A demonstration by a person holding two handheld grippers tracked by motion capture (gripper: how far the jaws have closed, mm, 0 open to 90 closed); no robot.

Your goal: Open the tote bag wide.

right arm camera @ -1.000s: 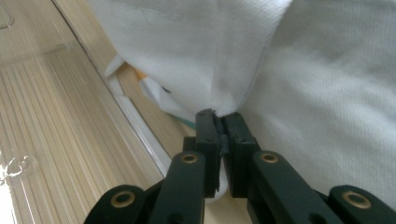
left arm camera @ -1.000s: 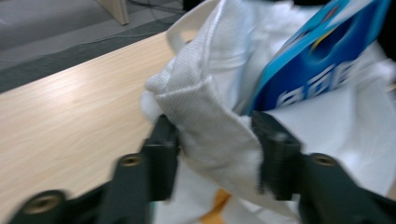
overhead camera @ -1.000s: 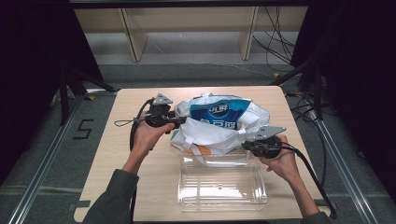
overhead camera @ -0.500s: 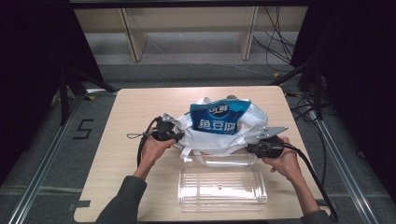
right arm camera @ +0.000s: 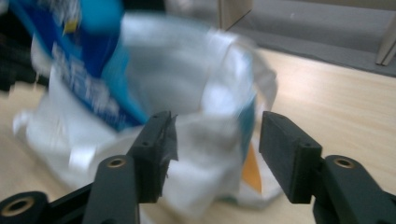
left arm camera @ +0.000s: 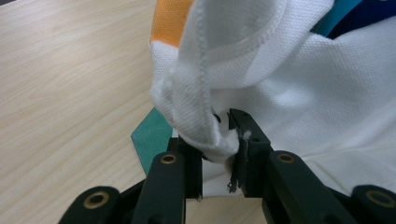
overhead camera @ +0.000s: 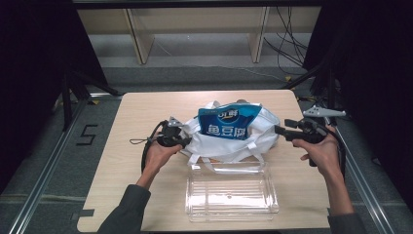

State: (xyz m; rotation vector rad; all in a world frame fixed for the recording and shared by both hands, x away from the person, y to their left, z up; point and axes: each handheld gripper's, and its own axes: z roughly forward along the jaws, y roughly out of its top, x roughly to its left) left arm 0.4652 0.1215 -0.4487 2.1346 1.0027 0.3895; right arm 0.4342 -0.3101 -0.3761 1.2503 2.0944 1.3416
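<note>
A white cloth bag (overhead camera: 221, 145) sits at the table's middle with a blue snack packet (overhead camera: 229, 122) standing upright in it. My left gripper (overhead camera: 183, 141) is at the bag's left side, shut on a fold of its white rim (left arm camera: 201, 112); its jaws (left arm camera: 222, 135) have just opened a little but still pinch the cloth. My right gripper (overhead camera: 278, 130) hovers off the bag's right edge. Its jaws (right arm camera: 218, 122) have just been opening and hold nothing. In the right gripper view the bag (right arm camera: 187, 84) and packet (right arm camera: 84, 70) lie blurred beyond them.
A clear plastic box (overhead camera: 231, 192) lies on the wooden table (overhead camera: 136, 112) just in front of the bag, between my forearms. Dark frame rails run along both sides of the table. Wooden shelf legs stand behind it.
The right gripper let go of the bag's right edge, opened, and drew away to the right and upward. The left gripper sank with the bag's left rim. The packet now stands upright.
</note>
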